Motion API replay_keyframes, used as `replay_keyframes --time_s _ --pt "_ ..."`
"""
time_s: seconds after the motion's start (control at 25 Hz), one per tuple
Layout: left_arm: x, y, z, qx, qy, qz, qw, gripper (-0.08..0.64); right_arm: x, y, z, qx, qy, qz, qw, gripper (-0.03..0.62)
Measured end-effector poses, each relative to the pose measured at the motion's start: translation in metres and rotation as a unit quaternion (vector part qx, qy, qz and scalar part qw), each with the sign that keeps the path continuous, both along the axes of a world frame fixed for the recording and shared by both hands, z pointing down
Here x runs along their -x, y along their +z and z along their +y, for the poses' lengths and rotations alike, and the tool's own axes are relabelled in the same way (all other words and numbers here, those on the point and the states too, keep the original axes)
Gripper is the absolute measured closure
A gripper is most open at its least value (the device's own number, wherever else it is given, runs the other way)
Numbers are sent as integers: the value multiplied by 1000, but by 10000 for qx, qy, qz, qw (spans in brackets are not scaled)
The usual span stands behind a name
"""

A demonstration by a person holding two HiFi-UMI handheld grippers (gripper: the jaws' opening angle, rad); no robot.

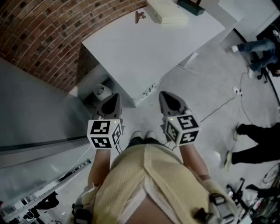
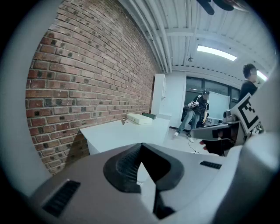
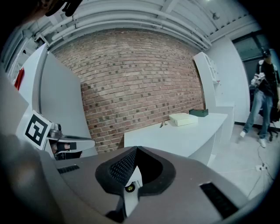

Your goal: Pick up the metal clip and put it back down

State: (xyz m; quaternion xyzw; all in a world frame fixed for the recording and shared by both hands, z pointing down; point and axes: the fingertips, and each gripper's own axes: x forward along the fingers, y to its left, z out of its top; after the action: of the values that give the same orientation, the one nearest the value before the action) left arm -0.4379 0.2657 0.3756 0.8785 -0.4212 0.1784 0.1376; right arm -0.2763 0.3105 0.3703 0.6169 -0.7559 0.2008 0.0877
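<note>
Metal clip (image 1: 140, 16) on far end of worktop (image 1: 144, 52), near brick wall (image 1: 43, 35), just left of cream box (image 1: 168, 13). It lies well ahead of you. Your left gripper (image 1: 114, 97) and right gripper (image 1: 164, 95): fingers pressed together, empty, short of worktop. Neither clearly nearer. Clip axis too small to read.

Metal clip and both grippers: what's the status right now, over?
Left gripper and right gripper both shut, empty, short of the table. Metal clip untouched at the table's far end, beside a cream box. Nothing in the way.
</note>
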Motion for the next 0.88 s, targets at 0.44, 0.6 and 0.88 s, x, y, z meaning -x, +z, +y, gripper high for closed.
replay_keyframes --time_s 0.44,0.6,0.88 --pt "-23 6 3 -2 -76 -138 9999 557 -23 13 6 147 -120 -239 9995 588" --pt "-32 10 5 -54 -88 -181 9998 557 -32 23 9 184 -143 -240 9994 588" --pt "-44 14 -5 30 -92 -227 9997 557 -48 34 8 291 -96 -340 9990 588"
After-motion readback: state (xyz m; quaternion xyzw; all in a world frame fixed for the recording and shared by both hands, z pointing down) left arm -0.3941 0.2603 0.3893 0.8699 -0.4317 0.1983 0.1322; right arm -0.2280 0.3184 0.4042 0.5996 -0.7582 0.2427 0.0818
